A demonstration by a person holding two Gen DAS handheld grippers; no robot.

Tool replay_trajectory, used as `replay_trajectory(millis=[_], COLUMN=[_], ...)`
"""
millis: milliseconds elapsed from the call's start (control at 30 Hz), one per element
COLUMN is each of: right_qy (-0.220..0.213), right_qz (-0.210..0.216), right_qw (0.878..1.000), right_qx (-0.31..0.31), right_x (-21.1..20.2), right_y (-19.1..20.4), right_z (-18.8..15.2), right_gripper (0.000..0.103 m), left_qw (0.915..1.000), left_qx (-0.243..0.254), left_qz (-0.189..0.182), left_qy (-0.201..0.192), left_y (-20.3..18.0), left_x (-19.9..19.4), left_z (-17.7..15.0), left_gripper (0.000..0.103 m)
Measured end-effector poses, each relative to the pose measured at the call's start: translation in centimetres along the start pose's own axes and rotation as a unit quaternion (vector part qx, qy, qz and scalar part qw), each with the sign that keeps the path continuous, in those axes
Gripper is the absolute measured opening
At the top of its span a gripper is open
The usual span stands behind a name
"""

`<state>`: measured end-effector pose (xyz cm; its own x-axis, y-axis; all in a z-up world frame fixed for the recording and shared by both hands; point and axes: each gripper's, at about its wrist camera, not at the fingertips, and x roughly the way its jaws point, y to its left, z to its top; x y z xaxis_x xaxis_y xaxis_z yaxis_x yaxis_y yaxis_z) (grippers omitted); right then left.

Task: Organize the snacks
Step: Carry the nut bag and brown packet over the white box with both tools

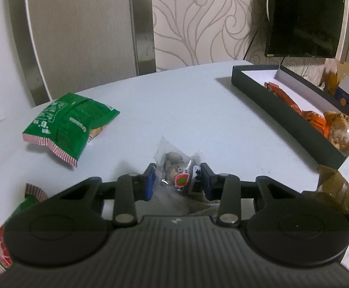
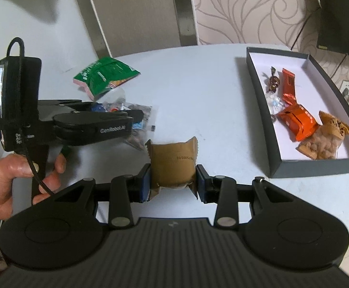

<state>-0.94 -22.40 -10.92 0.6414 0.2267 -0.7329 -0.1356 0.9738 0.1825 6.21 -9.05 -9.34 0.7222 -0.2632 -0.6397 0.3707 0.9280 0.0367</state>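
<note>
I was working in what looked like a lived-in home room. Swirl-patterned wallpaper [image 2: 246,7] covered the wall behind my white table [image 1: 186,100], a dark flat screen [image 1: 306,16] stood at the corner, a charger sat plugged into a wall socket [image 2: 347,88], and a chair back [image 1: 78,31] stood against the table's far edge.

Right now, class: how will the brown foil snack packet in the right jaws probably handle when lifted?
The brown foil snack packet probably weighs little. It looks puffed and its corners crumple against the right gripper, so it may squash. Smooth foil could slip.
</note>
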Motion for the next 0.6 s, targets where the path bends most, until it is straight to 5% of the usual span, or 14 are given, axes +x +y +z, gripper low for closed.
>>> replay_trajectory(millis=[600], right_qy=[-0.009], right_qz=[0.015], right_qw=[1.0], right_qx=[0.001], right_x=[-0.1], right_y=[-0.9], right_z=[1.2], right_gripper=[0.044], left_qw=[0.9997], left_qx=[-0.004], left_qz=[0.002], left_qy=[-0.022], left_y=[-0.5], left_x=[-0.3], left_z=[1.4], left_gripper=[0.041])
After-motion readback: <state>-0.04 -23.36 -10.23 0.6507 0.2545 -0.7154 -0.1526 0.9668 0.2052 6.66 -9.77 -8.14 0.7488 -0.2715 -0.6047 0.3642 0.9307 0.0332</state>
